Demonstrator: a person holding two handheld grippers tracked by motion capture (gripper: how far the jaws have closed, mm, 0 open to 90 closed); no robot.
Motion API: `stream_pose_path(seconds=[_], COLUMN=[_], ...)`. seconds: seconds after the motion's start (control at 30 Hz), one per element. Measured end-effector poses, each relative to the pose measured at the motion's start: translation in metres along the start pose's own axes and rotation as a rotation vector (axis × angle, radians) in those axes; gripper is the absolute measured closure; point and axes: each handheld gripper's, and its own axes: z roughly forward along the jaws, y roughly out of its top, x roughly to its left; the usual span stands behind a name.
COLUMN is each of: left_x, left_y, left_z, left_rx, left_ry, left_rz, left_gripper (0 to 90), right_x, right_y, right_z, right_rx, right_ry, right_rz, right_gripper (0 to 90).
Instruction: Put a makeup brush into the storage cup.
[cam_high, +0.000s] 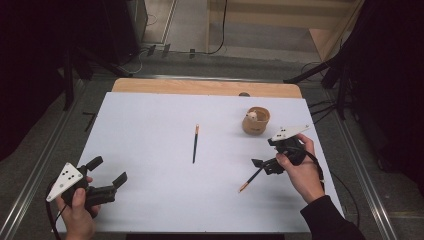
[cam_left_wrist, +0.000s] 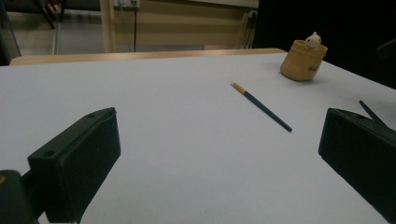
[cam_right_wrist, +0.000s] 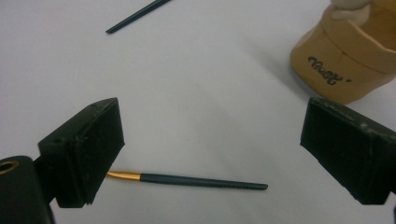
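White table (cam_high: 150, 200) bears both brushes loose, nothing yet in the cup (cam_high: 256, 121): right claw (cam_high: 263, 165) gapes over the near brush (cam_right_wrist: 187, 180), left claw (cam_high: 107, 176) idles wide apart, far brush (cam_high: 195, 144) beyond.

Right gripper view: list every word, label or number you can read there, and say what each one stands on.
Dark cursive lettering on the side of the tan cup: too ornate and blurred to read for certain.
The same lettering on the cup in the left gripper view: too small to read.
Paintbrush between the open jaws of the right gripper: no lettering can be made out.
White table cover: no text.
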Motion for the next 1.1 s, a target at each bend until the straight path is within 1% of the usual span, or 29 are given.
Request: stream_pose_path(seconds=[0.1,0.13,0.2,0.23,0.3,0.33,0.37,0.4,0.43,0.47,0.5,0.57,0.6,0.67,0.8,0.87,0.9,0.93,0.97,1.03,1.1], left_x=[0.0,0.0,0.0,0.0,0.001,0.001,0.001,0.001,0.001,0.001,0.0,0.0,0.0,0.0,0.0,0.0,0.001,0.001,0.001,0.001,0.001], left_y=[0.0,0.0,0.0,0.0,0.0,0.0,0.0,0.0,0.0,0.0,0.0,0.0,0.0,0.0,0.0,0.0,0.0,0.0,0.0,0.0,-0.001], left_z=[0.0,0.0,0.0,0.0,-0.001,-0.001,0.0,0.0,0.0,0.0,0.0,-0.001,-0.001,-0.001,-0.001,0.0,0.0,0.0,0.0,0.0,0.0], left_rx=[0.001,0.001,0.0,0.0,-0.001,-0.001,-0.002,-0.001,0.0,0.0,0.0,0.001,0.002,0.001,0.001,0.0,0.001,0.001,0.001,0.001,0.001], left_ry=[0.0,0.0,0.002,0.003,0.003,0.003,0.003,0.003,0.002,0.002,0.002,0.001,0.001,0.001,0.0,0.001,0.001,0.001,0.001,0.0,0.0], left_rz=[0.001,0.0,-0.003,-0.004,-0.004,-0.004,-0.004,-0.004,-0.003,-0.002,-0.003,-0.002,-0.001,-0.001,-0.001,-0.003,-0.002,-0.002,-0.002,-0.002,-0.003], left_gripper=[0.0,0.0,0.0,0.0,0.0,0.0,0.0,0.0,0.0,0.0,0.0,0.0,0.0,0.0,0.0,0.0,0.0,0.0,0.0,0.0,0.0], right_x=[-0.001,-0.001,-0.001,-0.002,-0.002,-0.001,-0.001,-0.001,-0.001,0.0,0.0,0.001,0.001,0.001,0.001,0.001,0.001,0.001,0.002,0.002,0.003], right_y=[0.002,0.002,0.002,0.003,0.003,0.003,0.004,0.004,0.004,0.005,0.005,0.006,0.005,0.005,0.005,0.005,0.005,0.005,0.005,0.006,0.005], right_z=[0.005,0.005,0.007,0.01,0.011,0.012,0.014,0.014,0.015,0.016,0.017,0.018,0.02,0.022,0.026,0.027,0.029,0.031,0.032,0.032,0.035], right_rx=[0.035,0.035,0.059,0.079,0.088,0.107,0.136,0.136,0.144,0.16,0.178,0.182,0.2,0.207,0.246,0.269,0.275,0.302,0.309,0.317,0.338], right_ry=[0.022,0.022,0.04,0.056,0.063,0.067,0.07,0.07,0.072,0.074,0.08,0.083,0.087,0.088,0.094,0.096,0.095,0.099,0.102,0.103,0.109], right_rz=[-0.018,-0.018,-0.027,-0.042,-0.051,-0.055,-0.069,-0.069,-0.08,-0.086,-0.102,-0.105,-0.117,-0.122,-0.149,-0.154,-0.164,-0.184,-0.193,-0.197,-0.214], right_gripper=[7.8,7.8,10.8,12.3,12.4,12.4,12.4,12.4,12.4,12.4,12.3,12.4,12.4,12.4,12.5,12.5,12.7,13.1,13.3,13.4,13.5])
